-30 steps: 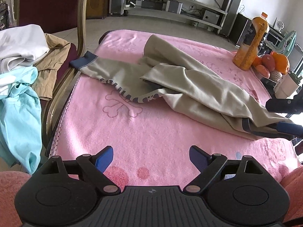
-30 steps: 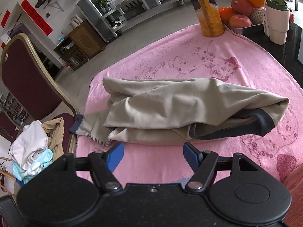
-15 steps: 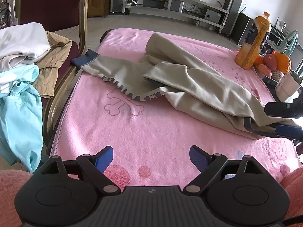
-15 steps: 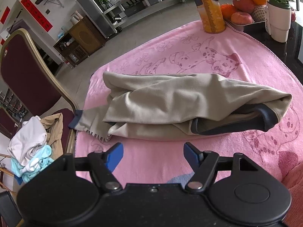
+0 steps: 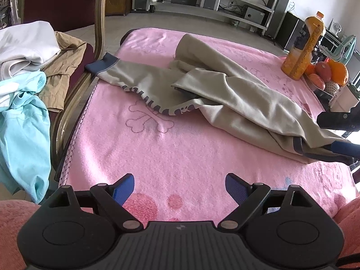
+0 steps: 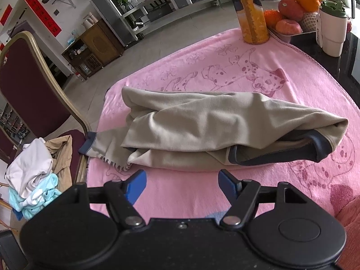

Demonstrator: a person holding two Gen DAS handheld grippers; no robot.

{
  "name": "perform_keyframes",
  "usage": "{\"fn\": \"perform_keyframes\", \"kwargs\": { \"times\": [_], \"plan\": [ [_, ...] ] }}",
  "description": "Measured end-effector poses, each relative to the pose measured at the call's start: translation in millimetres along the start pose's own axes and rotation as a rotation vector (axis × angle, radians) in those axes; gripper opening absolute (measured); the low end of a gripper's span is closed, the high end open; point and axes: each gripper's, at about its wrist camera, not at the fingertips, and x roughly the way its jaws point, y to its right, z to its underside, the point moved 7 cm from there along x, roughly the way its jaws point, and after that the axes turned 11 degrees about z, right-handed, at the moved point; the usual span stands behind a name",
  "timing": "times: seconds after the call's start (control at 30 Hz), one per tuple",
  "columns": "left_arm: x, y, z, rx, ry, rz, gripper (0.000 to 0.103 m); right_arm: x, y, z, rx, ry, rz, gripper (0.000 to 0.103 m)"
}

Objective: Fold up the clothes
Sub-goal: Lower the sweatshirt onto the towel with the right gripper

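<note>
Living room behind: shelving, speakers, a chair (image 5: 74, 11) at the worktop's left edge carrying a pile of clothes (image 5: 24, 51). Pink towel (image 5: 157, 139) covers the worktop (image 6: 346, 45); bottle (image 5: 303, 47), fruit (image 5: 330, 72) and a cup (image 6: 331, 33) sit at the far right corner.

Task item: beige garment (image 5: 225, 94), loosely bunched, lying across the middle of the towel. Long axis runs from the left edge, where one navy cuff (image 5: 102, 64) hangs just past the towel by the chair, diagonally to the near right, where the navy-trimmed opening (image 6: 315, 144) ends.

Left gripper (image 5: 180, 185): jaws wide apart, holding nothing, over bare towel at the near edge. Garment lies ahead and to its right, apart from it.

Right gripper (image 6: 182, 183): jaws wide apart, nothing held. In its own view the garment's near hem lies just ahead of the fingertips, long axis crosswise to the fingers. In the left view its fingers (image 5: 344, 147) sit right at the trimmed end; touching or just beside it, can't tell.

Judgement: right is clearly nearer, so it takes the trimmed end; left has to travel across to the cuff end at the left edge. Garment isn't flat yet, so it likely needs spreading along that axis before any fold.
</note>
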Motion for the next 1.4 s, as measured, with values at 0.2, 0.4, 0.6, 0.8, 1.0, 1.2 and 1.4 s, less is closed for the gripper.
{"fn": "perform_keyframes", "kwargs": {
  "times": [0.2, 0.4, 0.6, 0.8, 1.0, 1.2, 1.4],
  "plan": [
    [-1, -4, 0, -0.01, 0.0, 0.003, 0.088, 1, -9, 1, -0.023, 0.0, 0.0, 0.069],
    [-1, -6, 0, -0.016, 0.001, -0.007, 0.088, 0, -14, 3, -0.037, 0.0, -0.01, 0.069],
    [-1, -4, 0, -0.007, 0.001, -0.014, 0.088, -3, -8, 1, -0.022, 0.008, -0.014, 0.07],
    [1, -3, 1, -0.004, -0.004, -0.016, 0.088, -2, -6, -1, -0.018, 0.014, -0.007, 0.07],
    [-4, -8, 0, -0.019, 0.008, -0.049, 0.088, -6, -8, -1, -0.029, 0.028, -0.019, 0.07],
    [-9, -10, -1, -0.022, 0.026, -0.085, 0.088, -15, -5, -1, -0.033, 0.041, -0.049, 0.07],
    [-8, 0, 2, 0.019, 0.027, -0.103, 0.088, -20, 6, 0, -0.028, 0.049, -0.061, 0.072]
  ]
}}
